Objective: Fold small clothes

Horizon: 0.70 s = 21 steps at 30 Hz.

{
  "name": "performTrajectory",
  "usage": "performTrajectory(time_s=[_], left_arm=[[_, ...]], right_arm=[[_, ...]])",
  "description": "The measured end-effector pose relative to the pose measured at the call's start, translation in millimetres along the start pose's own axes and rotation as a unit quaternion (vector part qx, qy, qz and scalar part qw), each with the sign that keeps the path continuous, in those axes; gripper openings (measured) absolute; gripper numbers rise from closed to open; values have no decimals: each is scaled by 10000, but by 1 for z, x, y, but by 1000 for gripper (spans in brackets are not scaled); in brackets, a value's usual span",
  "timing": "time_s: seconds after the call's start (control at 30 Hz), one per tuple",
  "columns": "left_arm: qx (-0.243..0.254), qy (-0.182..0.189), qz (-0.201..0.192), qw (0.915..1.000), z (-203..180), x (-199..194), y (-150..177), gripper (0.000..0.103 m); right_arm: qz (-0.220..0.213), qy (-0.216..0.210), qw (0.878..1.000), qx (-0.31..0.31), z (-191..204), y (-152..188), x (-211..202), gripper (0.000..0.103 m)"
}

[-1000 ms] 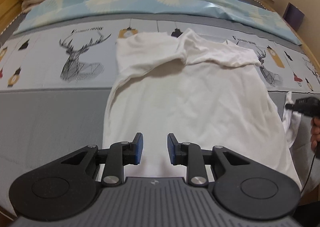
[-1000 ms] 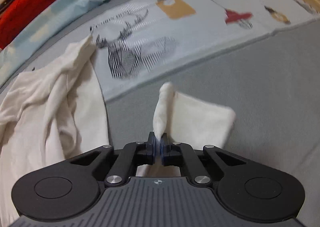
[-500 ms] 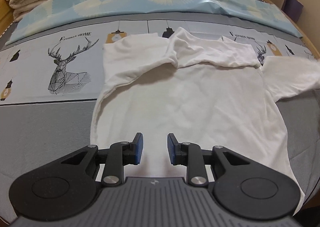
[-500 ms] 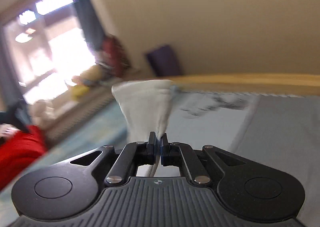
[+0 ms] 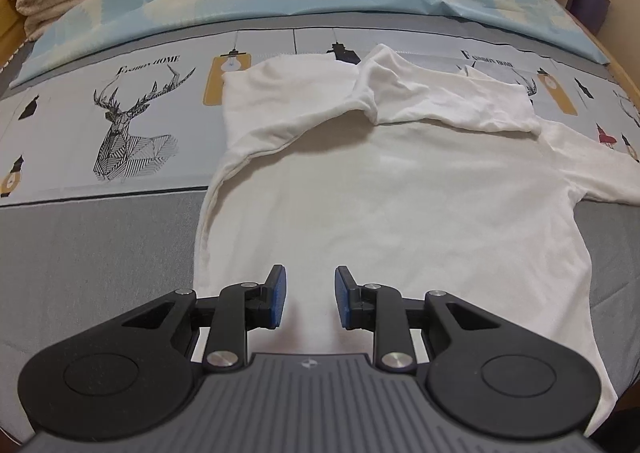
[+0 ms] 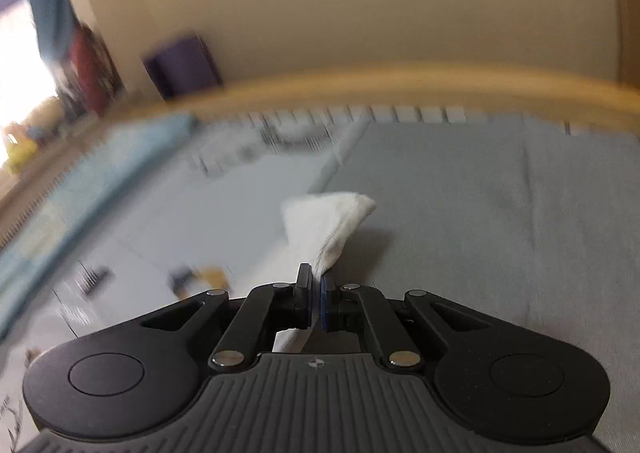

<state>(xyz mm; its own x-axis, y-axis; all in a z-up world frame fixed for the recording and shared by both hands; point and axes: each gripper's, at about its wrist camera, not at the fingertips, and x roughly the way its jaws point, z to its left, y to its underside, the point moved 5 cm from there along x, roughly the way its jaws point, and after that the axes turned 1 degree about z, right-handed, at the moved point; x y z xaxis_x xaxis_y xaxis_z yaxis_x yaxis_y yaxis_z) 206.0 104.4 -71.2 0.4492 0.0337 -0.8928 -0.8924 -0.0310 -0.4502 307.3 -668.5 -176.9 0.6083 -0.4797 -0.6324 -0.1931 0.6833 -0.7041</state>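
Right gripper (image 6: 315, 295) is clenched on the sleeve end (image 6: 326, 219) of the white cotton long-sleeve shirt (image 5: 400, 213); the cloth fans toward 12 o'clock. Left gripper (image 5: 306, 301) is released, jaws apart above the hem, shirt lying flat on the grey printed bedspread (image 5: 100, 233). Advice: keep the pinch firm, lay the sleeve straight, avoid bunching.

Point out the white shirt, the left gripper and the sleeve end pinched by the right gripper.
white shirt (image 5: 400, 213): left wrist view, middle of its body.
left gripper (image 5: 306, 295): left wrist view, gap between its open fingertips.
sleeve end (image 6: 328, 219): right wrist view, bunched cloth beyond the shut pads.
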Motion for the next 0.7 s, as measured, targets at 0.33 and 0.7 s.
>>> performTrajectory(time_s=[0.33,0.7], left_arm=[[-455,115,-104,9988,33,-18,4,29],[-1062,245,104,9940,126,-37,50,33]], right_arm=[[-250,-328,9973,-615,47,7,-79,27],[2633,-2801,8824,-2713,126,168,-232,36]])
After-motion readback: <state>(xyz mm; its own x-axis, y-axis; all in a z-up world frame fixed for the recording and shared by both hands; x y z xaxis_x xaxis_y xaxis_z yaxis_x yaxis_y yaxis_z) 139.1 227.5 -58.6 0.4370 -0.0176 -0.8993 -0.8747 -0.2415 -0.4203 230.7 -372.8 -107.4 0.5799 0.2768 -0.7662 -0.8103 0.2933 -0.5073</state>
